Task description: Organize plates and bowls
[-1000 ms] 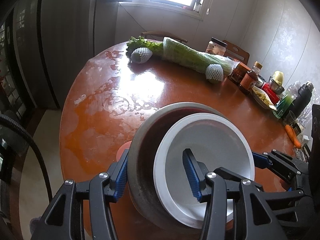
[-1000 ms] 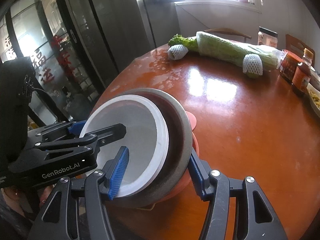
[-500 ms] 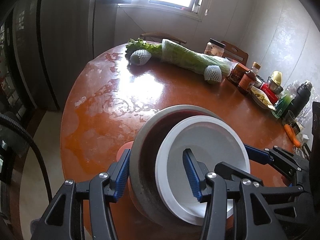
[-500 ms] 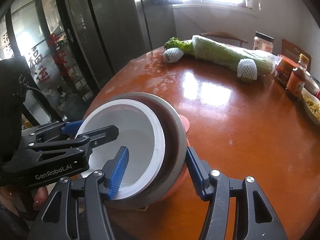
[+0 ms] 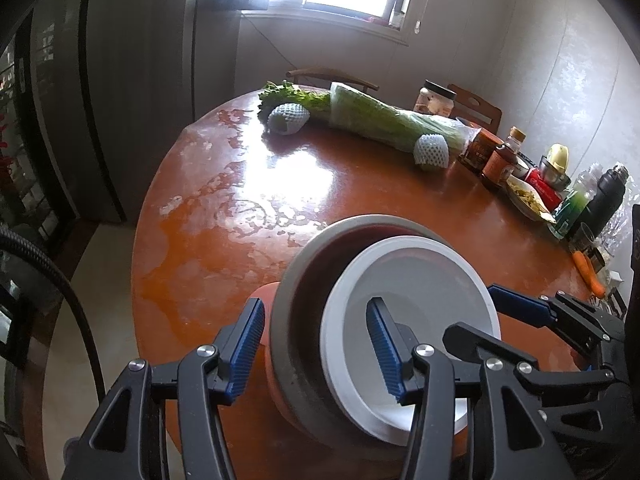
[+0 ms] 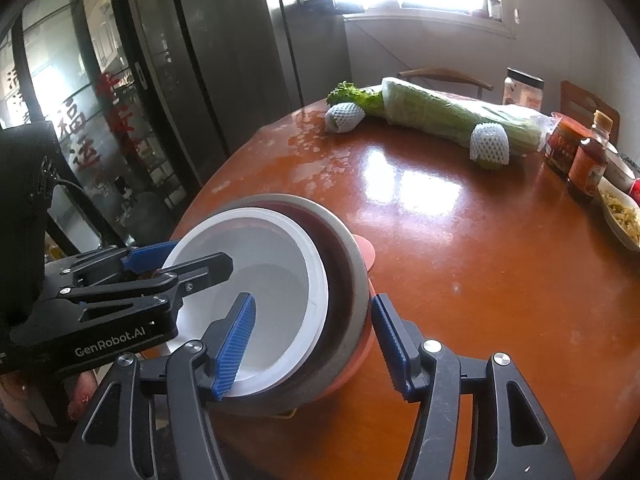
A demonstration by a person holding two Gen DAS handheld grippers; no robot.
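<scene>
Bowls nested at the near edge of the round table [image 5: 224,216].
White bowl [image 5: 420,280] sits empty inside grey bowl [image 5: 292,280], over an orange plate [image 6: 366,254]. Left gripper [image 5: 316,340] and right gripper [image 6: 314,344] each straddle a stack rim, half-open; the right's jaws just widened, its outer pad clear. Bare tabletop lies beyond.

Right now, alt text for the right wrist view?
A white bowl sits nested in a grey bowl on an orange table, with the right hand-held gripper straddling their near rims and the left hand-held gripper at the white bowl's far side.
</scene>
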